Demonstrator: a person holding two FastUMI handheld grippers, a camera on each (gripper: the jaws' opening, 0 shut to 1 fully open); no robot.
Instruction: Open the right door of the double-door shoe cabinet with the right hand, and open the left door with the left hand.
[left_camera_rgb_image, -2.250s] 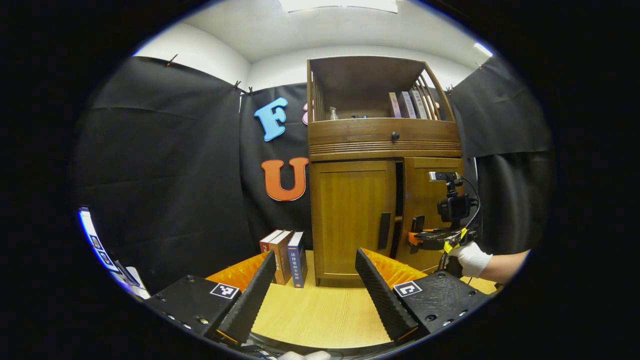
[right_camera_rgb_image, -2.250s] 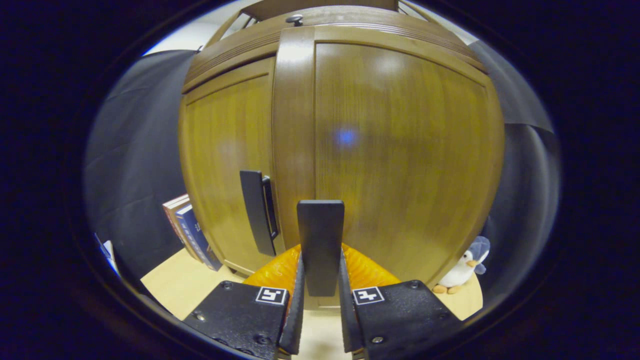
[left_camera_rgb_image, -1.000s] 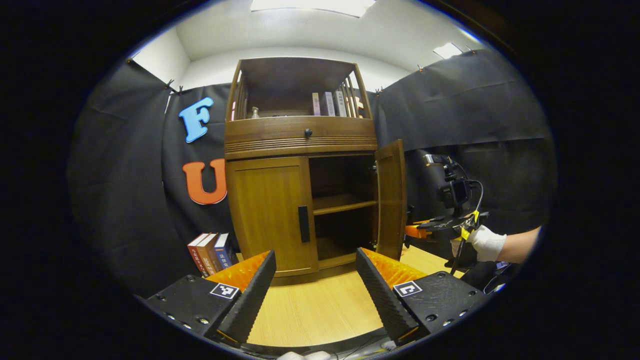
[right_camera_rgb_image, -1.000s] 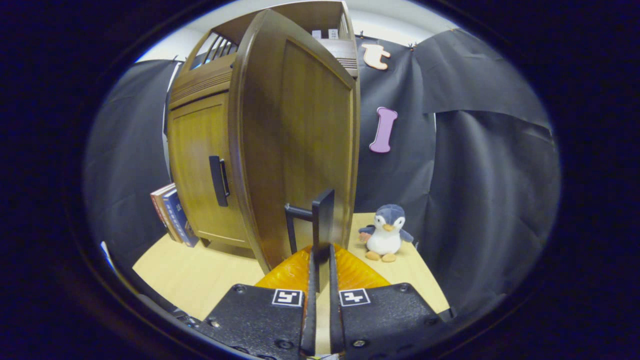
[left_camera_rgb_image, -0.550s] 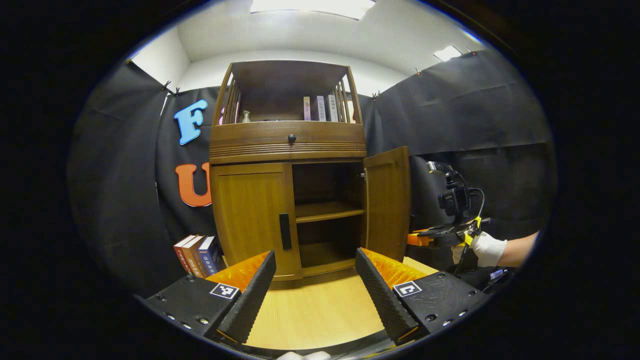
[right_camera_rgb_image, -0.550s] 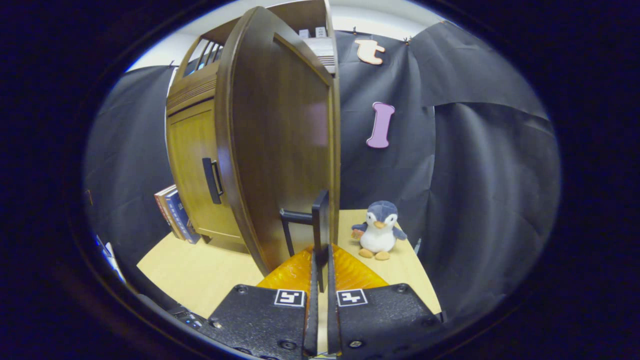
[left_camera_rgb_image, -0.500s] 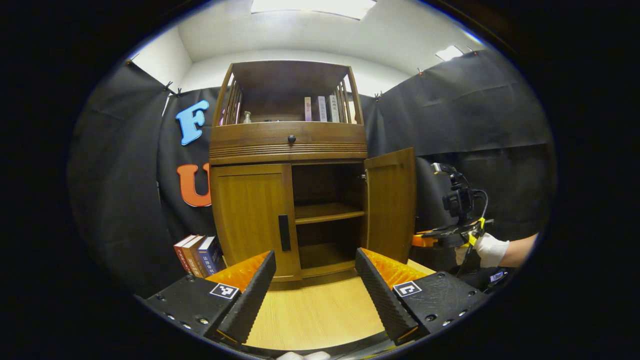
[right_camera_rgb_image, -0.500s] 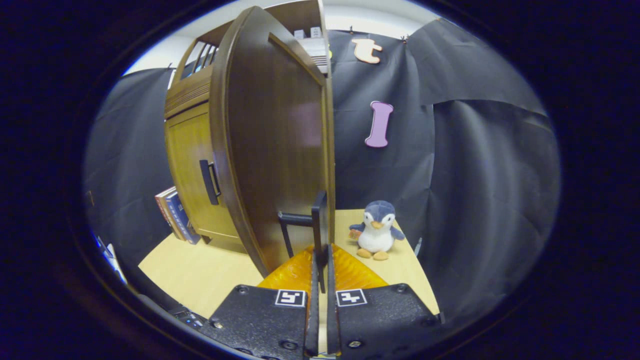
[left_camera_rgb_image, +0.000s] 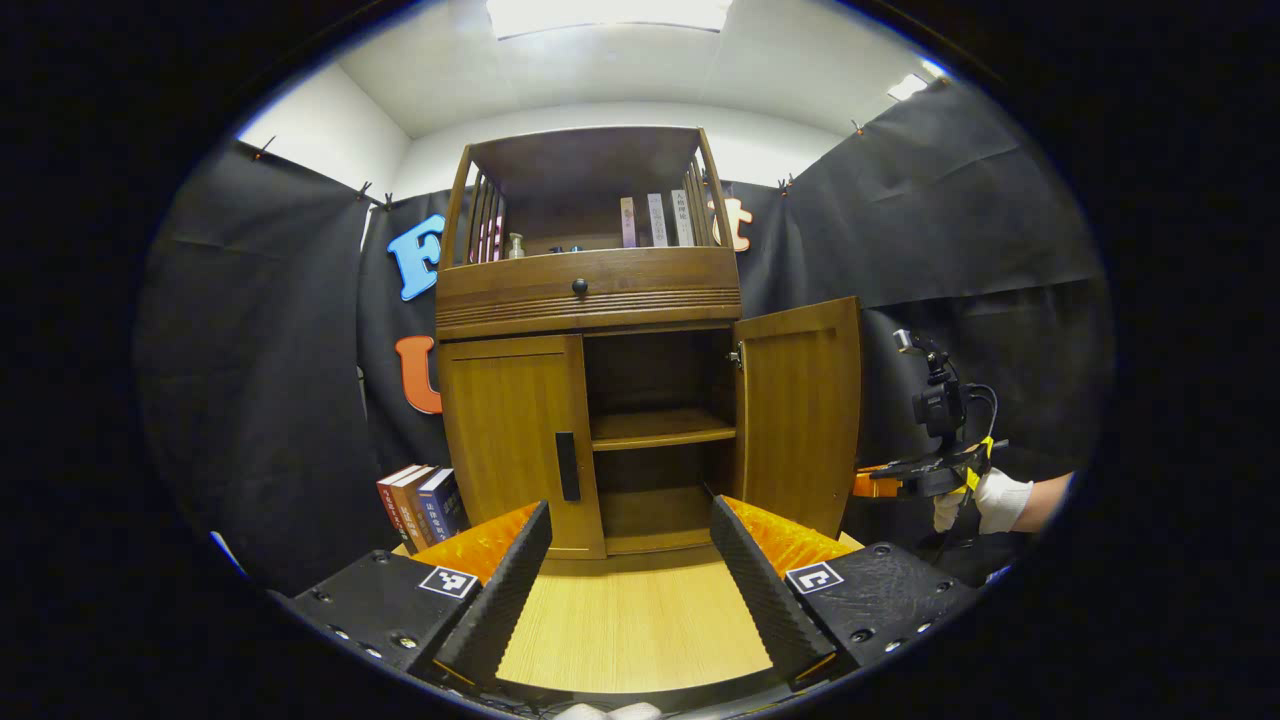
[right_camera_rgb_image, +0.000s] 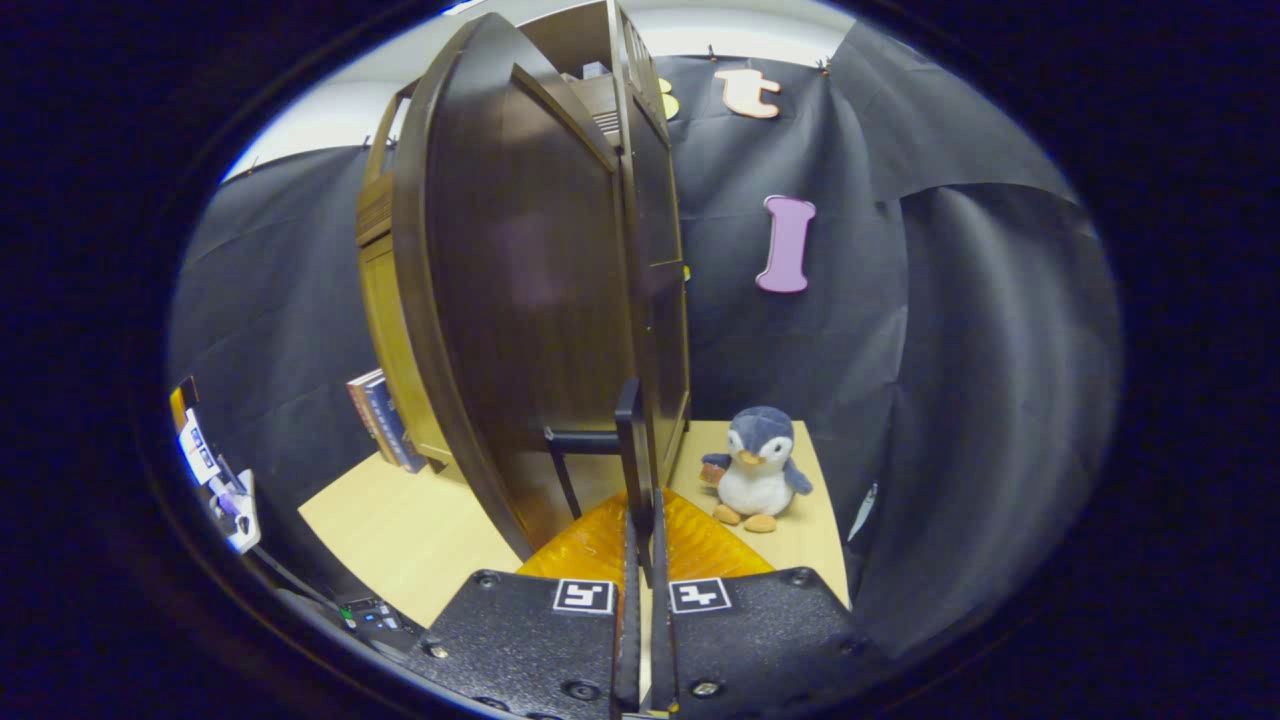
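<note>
2 doors: we see the shoe cabinet (left_camera_rgb_image: 590, 290) at the centre of the left gripper view, standing on the desk (left_camera_rgb_image: 640, 625); its right door (left_camera_rgb_image: 800, 410) is swung wide open and its left door (left_camera_rgb_image: 515, 440) is shut.
Right door: in the right gripper view we see it edge-on, left of centre, with its dark handle (right_camera_rgb_image: 632, 440) low in the middle of the frame.
Right gripper (right_camera_rgb_image: 640, 555): we see its fingers closed on that handle, the handle's bar pinched between them at the bottom centre of its own view. In the left gripper view it (left_camera_rgb_image: 905, 480) sits at the right edge, just beyond the open door, held by a gloved hand (left_camera_rgb_image: 990, 500).
Left gripper (left_camera_rgb_image: 625, 570): we see its fingers (left_camera_rgb_image: 500, 590) spread wide apart at the bottom of its view, holding nothing, well short of the cabinet and above the bare desk.
Left door handle (left_camera_rgb_image: 566, 466): a dark vertical bar on the door's right side, just above and between our left fingers in the frame, untouched.
Inside: 1 shelf (left_camera_rgb_image: 655, 428) shows in the opened right half.
Top shelf: several books (left_camera_rgb_image: 655, 218) stand upright, with a small bottle (left_camera_rgb_image: 515, 245) to their left.
Lower left: 3 books (left_camera_rgb_image: 415, 505) stand on the desk beside the cabinet.
Right gripper view, lower centre-right: a plush penguin (right_camera_rgb_image: 757, 465) sits on the desk near the black cloth.
</note>
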